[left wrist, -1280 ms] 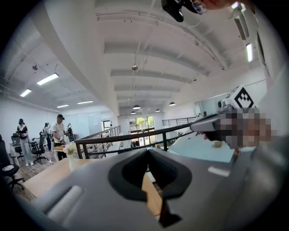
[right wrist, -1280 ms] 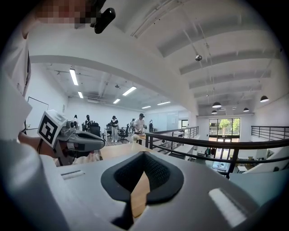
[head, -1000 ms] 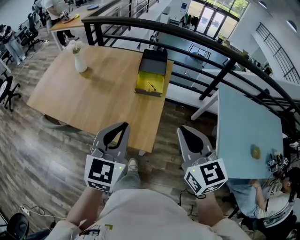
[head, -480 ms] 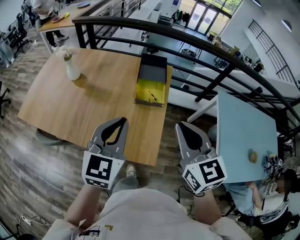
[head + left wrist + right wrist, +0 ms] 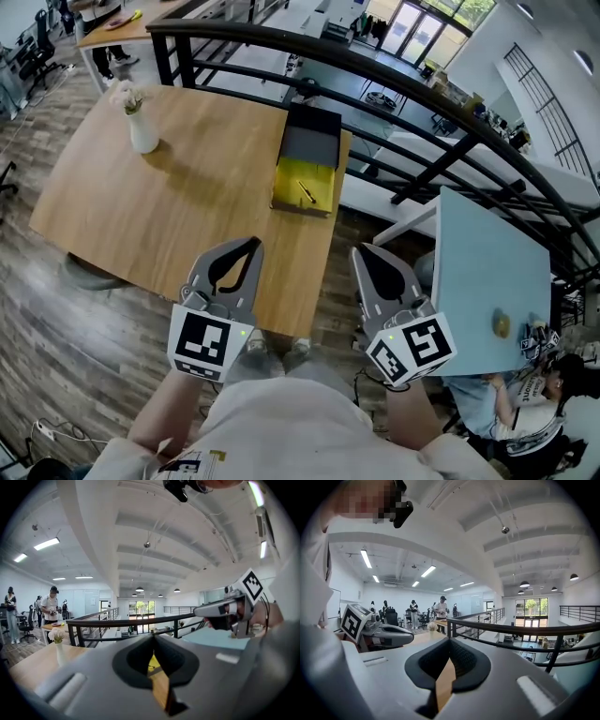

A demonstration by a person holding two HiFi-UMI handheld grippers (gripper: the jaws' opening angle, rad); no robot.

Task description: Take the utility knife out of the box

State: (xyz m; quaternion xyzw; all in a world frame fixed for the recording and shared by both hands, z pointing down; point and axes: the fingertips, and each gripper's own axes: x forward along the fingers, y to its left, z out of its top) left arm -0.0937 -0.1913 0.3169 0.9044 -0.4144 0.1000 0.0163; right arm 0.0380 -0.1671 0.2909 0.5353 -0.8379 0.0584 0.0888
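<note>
Both grippers are advancing with the walker. Left gripper [image 5: 249, 244] is now reaching over the wooden table's [image 5: 141, 216] near edge; right gripper [image 5: 360, 251] is riding beside it, over the floor. Each is carrying nothing, jaw tips pressed together. Approach only, I judge; no grasp is starting yet.

Head view is showing the utility knife [image 5: 306, 192] lying in the yellow box [image 5: 286, 178], well ahead at the table's far edge. Left gripper view is catching just a yellow sliver between its jaws. Right gripper view is missing the box entirely.
</note>
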